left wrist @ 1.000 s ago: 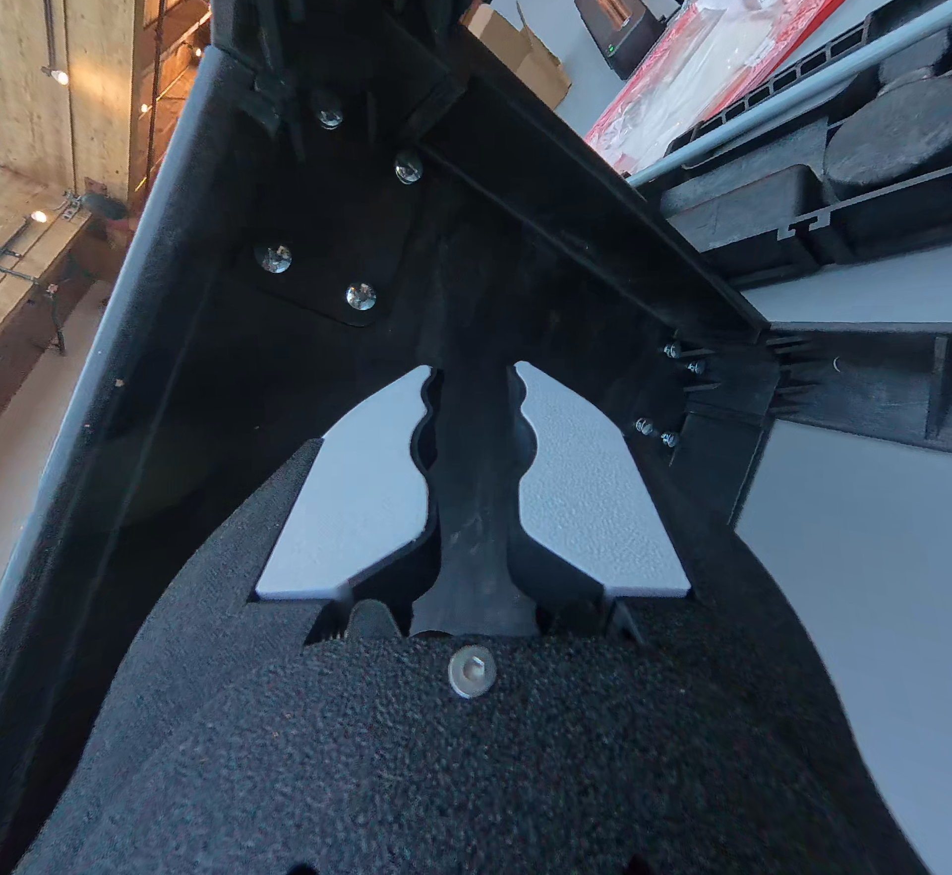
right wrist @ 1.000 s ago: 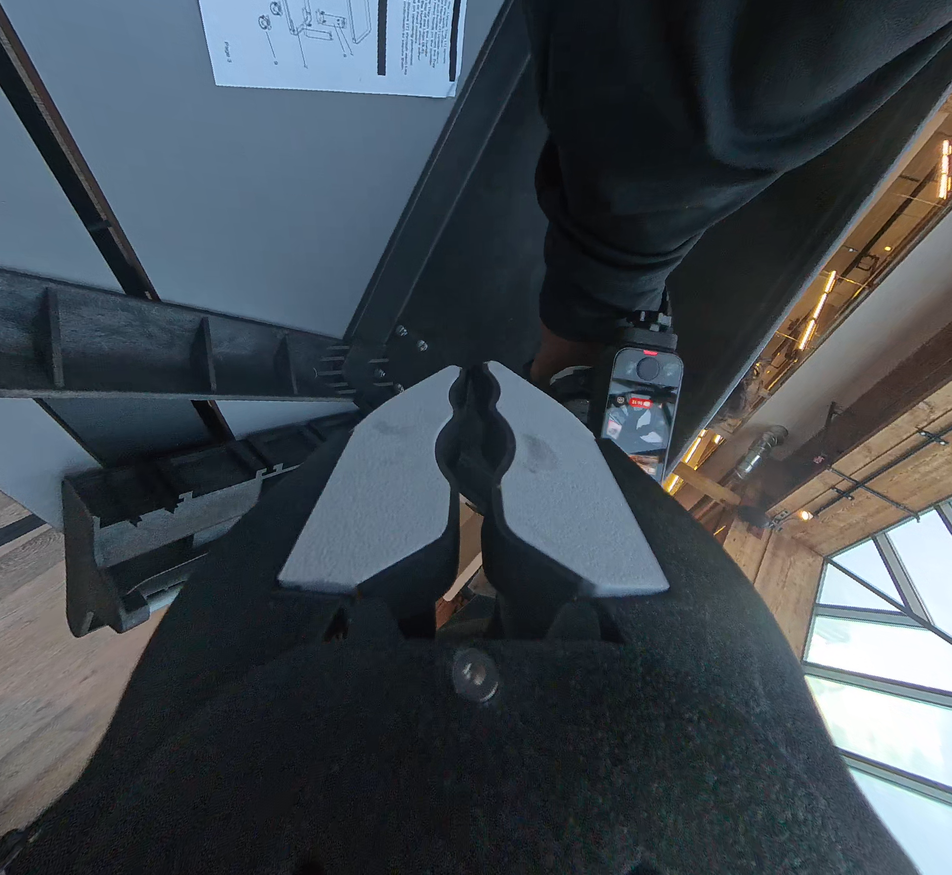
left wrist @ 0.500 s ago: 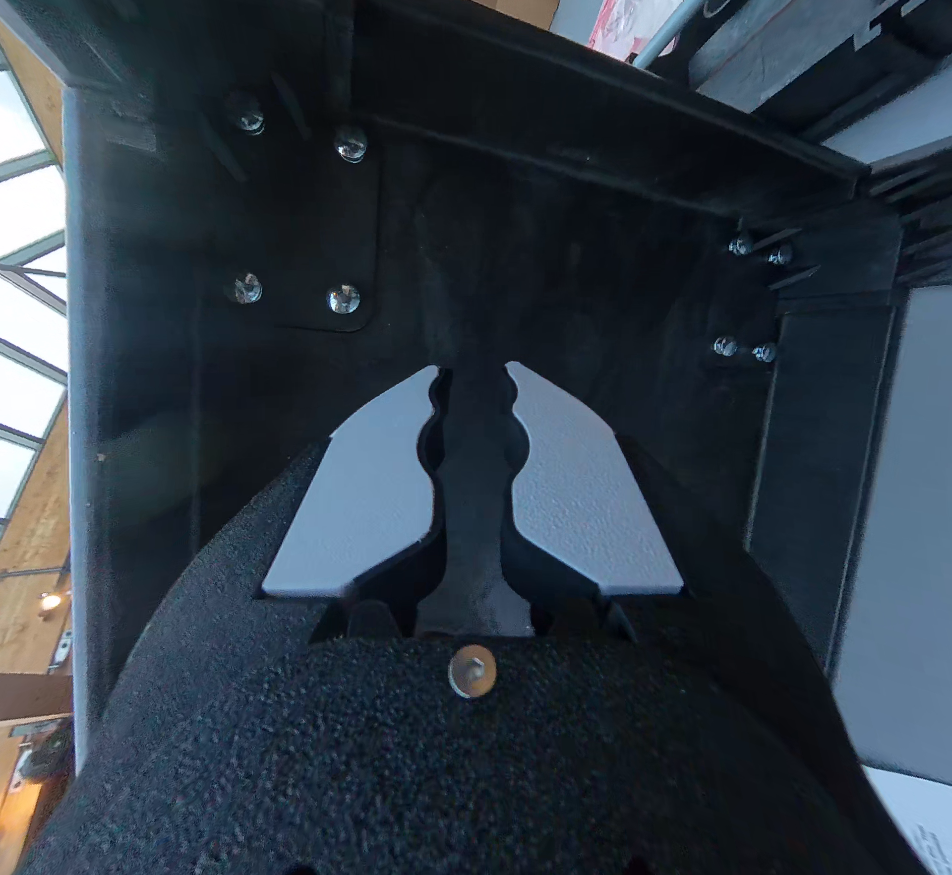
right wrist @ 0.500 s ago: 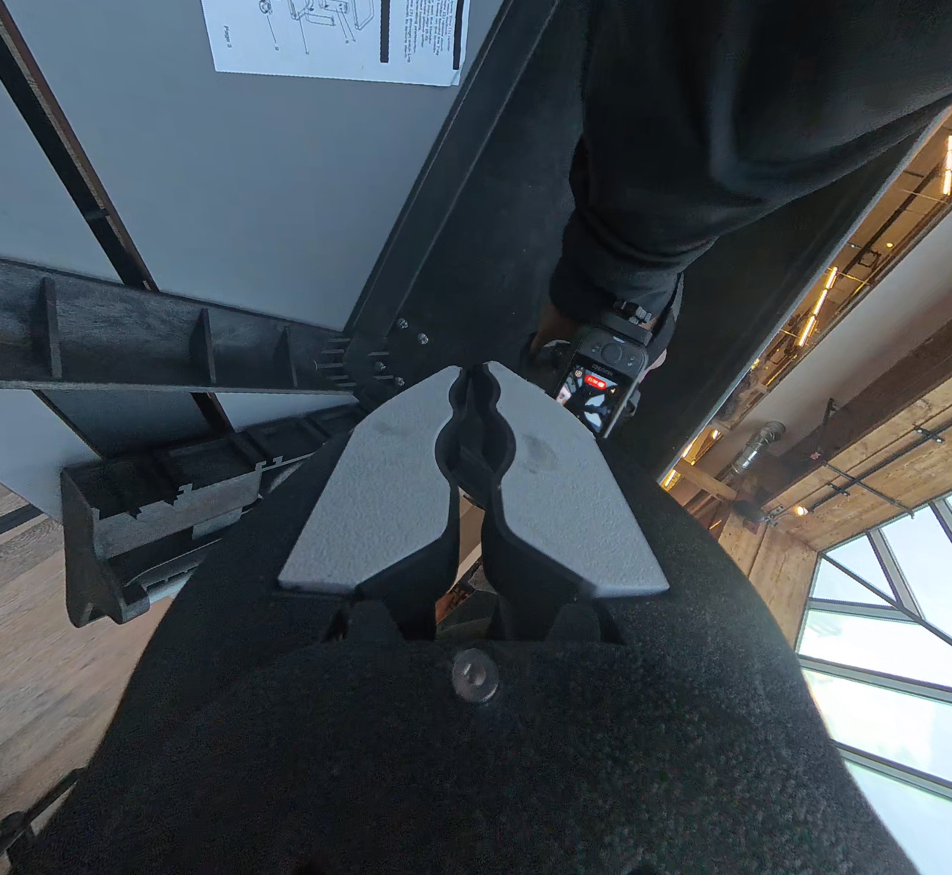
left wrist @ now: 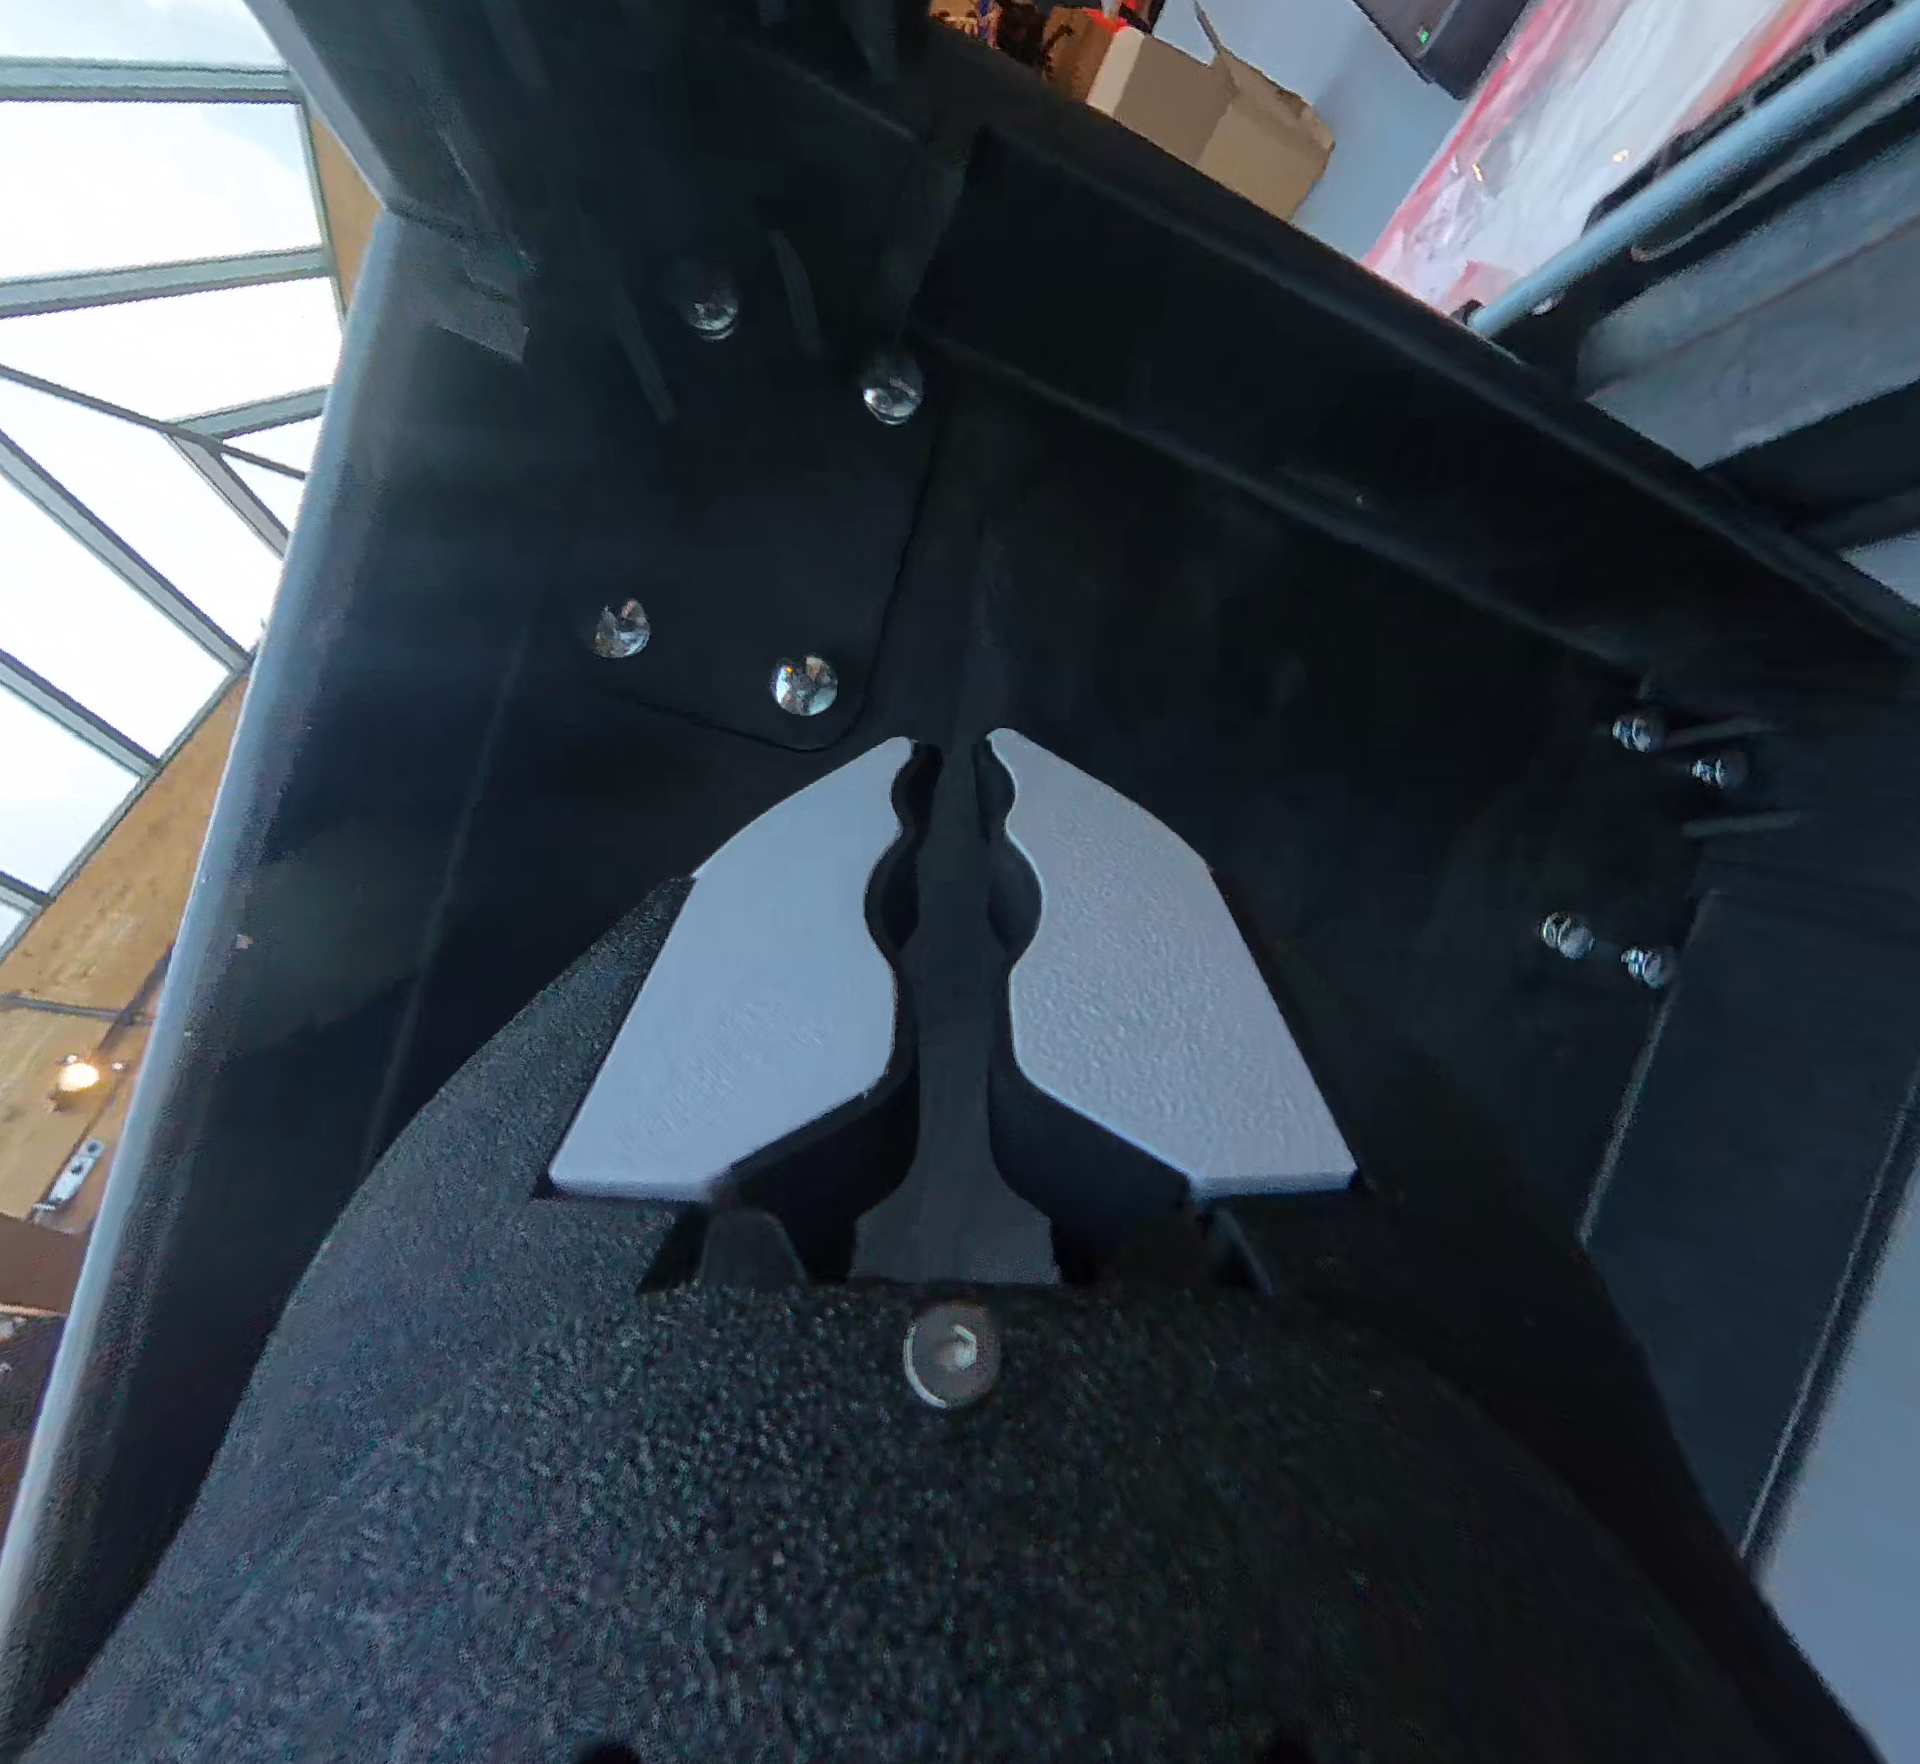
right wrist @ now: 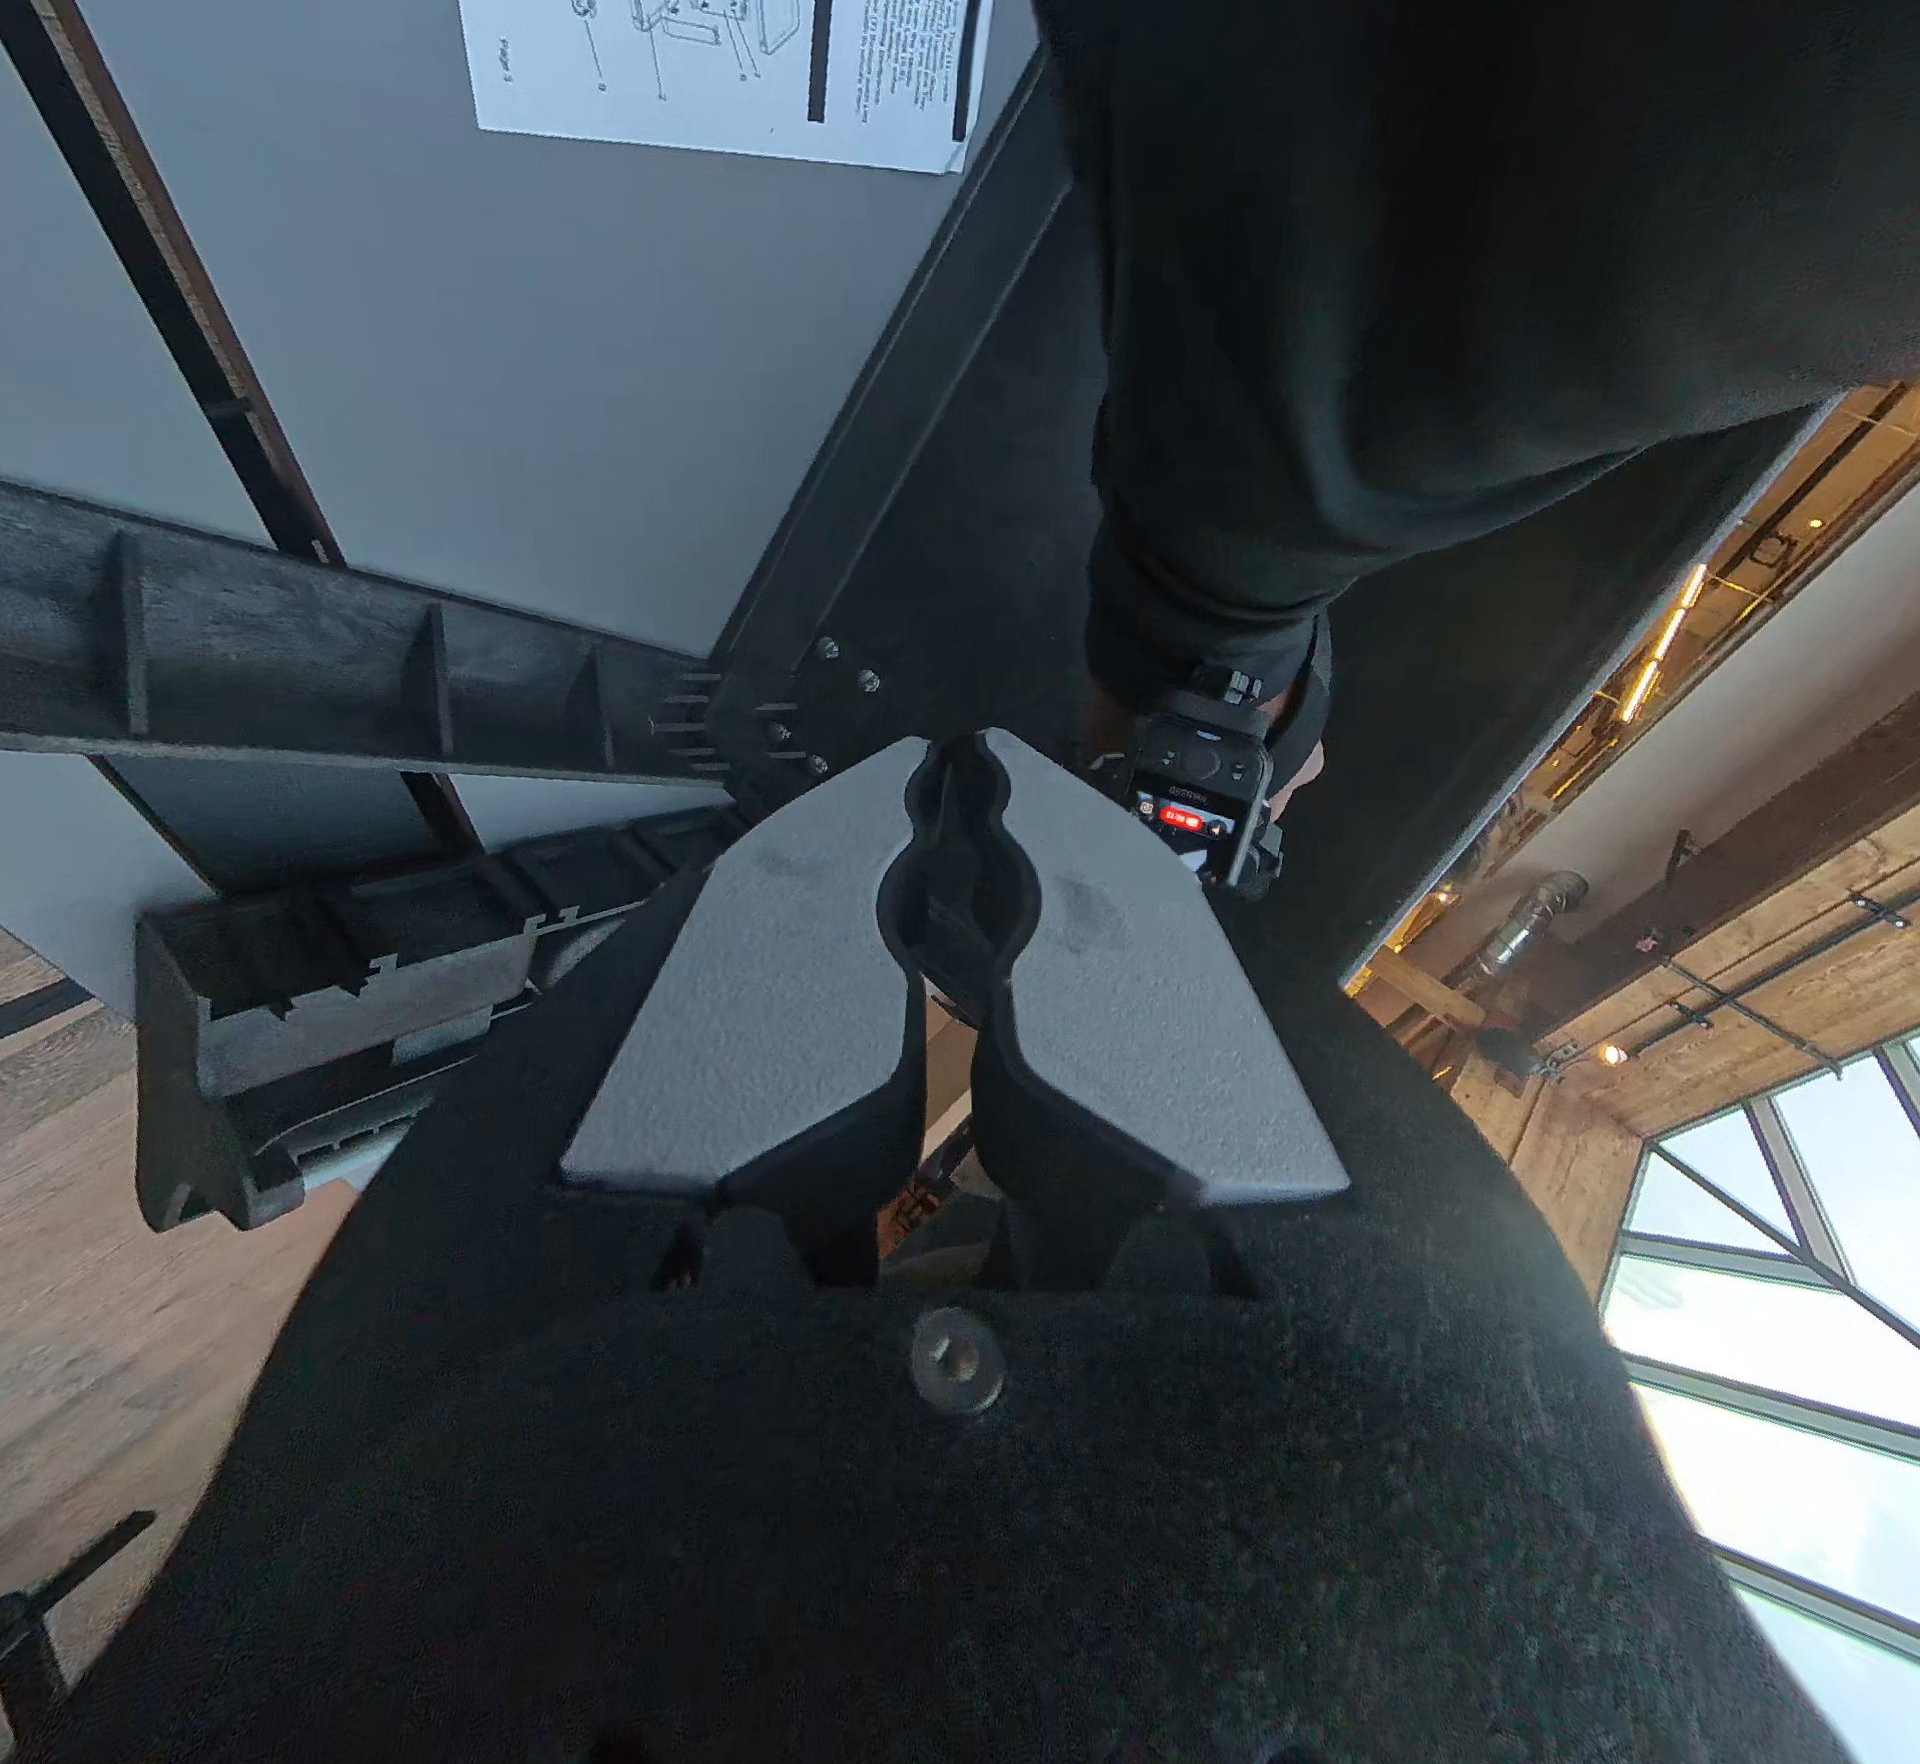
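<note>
Both grippers clamp one black panel: left gripper (left wrist: 954, 750) pinches its thin rib beside a corner plate (left wrist: 748, 530) with four screws; right gripper (right wrist: 954, 746) closes on its edge (dark, matte).

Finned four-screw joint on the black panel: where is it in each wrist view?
Left wrist view: finned four-screw joint near the right edge, mid-height, right of the left tool.
Right wrist view: centre, just up-left of the right tool, where the ribbed rail meets the black panel.
Shared landmark: the black panel, running up from both tools.
</note>
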{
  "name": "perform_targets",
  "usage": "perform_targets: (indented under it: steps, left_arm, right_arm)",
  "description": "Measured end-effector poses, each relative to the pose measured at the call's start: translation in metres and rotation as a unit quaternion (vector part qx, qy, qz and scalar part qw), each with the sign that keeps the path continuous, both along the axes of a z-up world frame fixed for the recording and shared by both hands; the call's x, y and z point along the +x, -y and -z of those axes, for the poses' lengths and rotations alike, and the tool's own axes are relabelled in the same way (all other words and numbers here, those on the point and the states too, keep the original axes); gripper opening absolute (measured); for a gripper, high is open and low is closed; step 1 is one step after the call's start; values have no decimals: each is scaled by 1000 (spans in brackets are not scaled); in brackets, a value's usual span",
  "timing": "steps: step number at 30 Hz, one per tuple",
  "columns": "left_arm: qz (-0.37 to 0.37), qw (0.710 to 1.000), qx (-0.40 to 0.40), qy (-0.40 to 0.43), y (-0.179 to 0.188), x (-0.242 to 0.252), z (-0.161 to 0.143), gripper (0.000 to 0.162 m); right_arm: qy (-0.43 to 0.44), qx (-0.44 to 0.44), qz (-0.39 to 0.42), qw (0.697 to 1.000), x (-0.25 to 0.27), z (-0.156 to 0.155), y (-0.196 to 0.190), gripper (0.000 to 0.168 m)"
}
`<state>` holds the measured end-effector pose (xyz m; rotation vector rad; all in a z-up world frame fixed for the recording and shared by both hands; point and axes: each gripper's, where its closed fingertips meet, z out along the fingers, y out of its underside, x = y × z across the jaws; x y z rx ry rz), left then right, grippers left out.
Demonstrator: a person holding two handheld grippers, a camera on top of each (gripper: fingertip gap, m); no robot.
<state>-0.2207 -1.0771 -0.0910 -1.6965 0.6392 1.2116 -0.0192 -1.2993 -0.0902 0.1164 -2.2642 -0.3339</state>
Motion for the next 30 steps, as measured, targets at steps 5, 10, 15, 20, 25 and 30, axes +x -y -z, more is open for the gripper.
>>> perform_targets:
  steps: [5, 10, 15, 20, 25, 30]
  left_arm:
    - [-9, 999, 36, 11, -15, -8, -9, 12]
    - [-23, 998, 55, 16, -27, -22, -12, 12]
    - [-28, 996, 75, 30, -36, -33, -16, 11]
    - [-26, 995, 89, 36, -39, -40, -18, 9]
    - [-26, 994, 95, 42, -39, -43, -14, 5]
    - [-20, 994, 97, 48, -37, -42, -10, 12]
  right_arm:
    - [7, 13, 1, 1000, 1, 3, -3, 6]
    - [11, 18, 3, 1000, 1, 5, -4, 6]
    - [11, 16, 4, 1000, 1, 5, -4, 6]
    - [11, 14, 4, 1000, 0, 5, -3, 6]
    - [16, 27, 5, 1000, 1, 9, -5, 6]
    - [25, 40, 5, 999, 3, 13, -7, 7]
